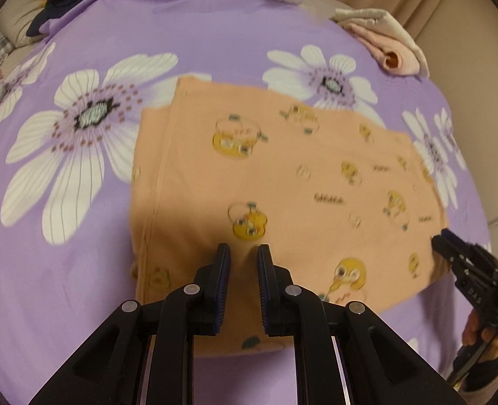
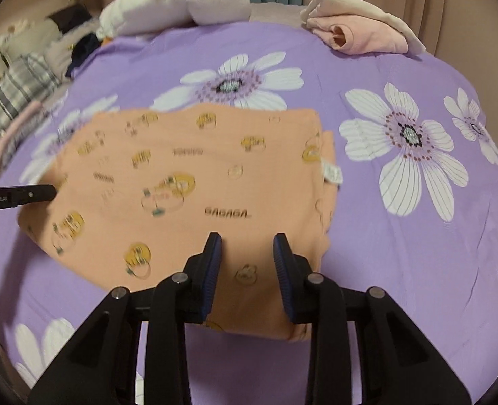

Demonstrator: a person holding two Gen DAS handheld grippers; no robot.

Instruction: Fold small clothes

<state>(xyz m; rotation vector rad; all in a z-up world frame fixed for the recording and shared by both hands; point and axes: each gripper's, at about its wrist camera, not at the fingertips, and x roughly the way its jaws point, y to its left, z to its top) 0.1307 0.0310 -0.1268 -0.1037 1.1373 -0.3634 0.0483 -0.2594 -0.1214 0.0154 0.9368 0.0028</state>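
1. An orange garment [image 1: 282, 182] with yellow cartoon prints is lying folded on a purple sheet [image 1: 80, 270] with white flowers, taking up the middle of both wrist views.
2. The left gripper [image 1: 244, 253] is sitting at 6 o'clock in its own view, pointing steeply down over the garment's near edge. Its jaws are standing close with a narrow gap; orange cloth is showing in that gap, but whether the pads are pinching it cannot be told from the pictures.
3. The right gripper [image 2: 247, 246] is sitting at 6 o'clock in its own view, also over the garment's near edge. Its jaws are standing apart with cloth visible between them; the pads are not pressing on it.
4. In the left view, the right gripper [image 1: 451, 246] is showing at 4 o'clock, its tip at the garment's right edge, with a hand [image 1: 478, 330] behind it.
5. In the right view, the left gripper [image 2: 46, 194] is coming in at 9 o'clock, its tip touching the garment's left edge.
6. A white label [image 2: 331, 172] is sticking out at the garment's right edge, at about 3 o'clock of the cloth.
7. A folded pink stack [image 2: 360, 30] is lying at 1 o'clock on the sheet, well apart from the garment.
8. A white bundle [image 2: 171, 3] is lying at 11 o'clock at the sheet's far edge.
9. Plaid and dark clothes [image 2: 23, 91] are piling up at 10 o'clock, off the sheet.
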